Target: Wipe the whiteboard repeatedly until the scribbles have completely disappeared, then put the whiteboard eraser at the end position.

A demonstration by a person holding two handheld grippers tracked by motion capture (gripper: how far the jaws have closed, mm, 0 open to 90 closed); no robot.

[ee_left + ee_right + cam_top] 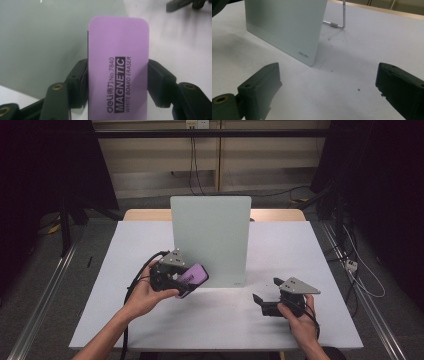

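In the high view, the right gripper sits nearest, at about five o'clock on the white table, held low by the person's right hand with its grey plate on top. Its jaws stand spread wide apart with nothing between them; in the right gripper view the two black jaws rise at the lower corners and bare tabletop lies between them, dotted with a few dark specks. A little farther in, at about eight o'clock from the table's middle, the left hand carries the left gripper, its cable trailing back toward the person. This gripper pinches a purple eraser by its two long sides. In the left gripper view the pads press flat against both edges of the eraser, which stands up between them, its rounded far end well past the jaw tips and its printed face reading "magnetic white board eraser". The eraser is off the table, just in front of the lower left part of the whiteboard. The board stands upright near the middle of the table, at twelve o'clock from the grippers, propped by a thin metal stand behind it, seen in the right gripper view.
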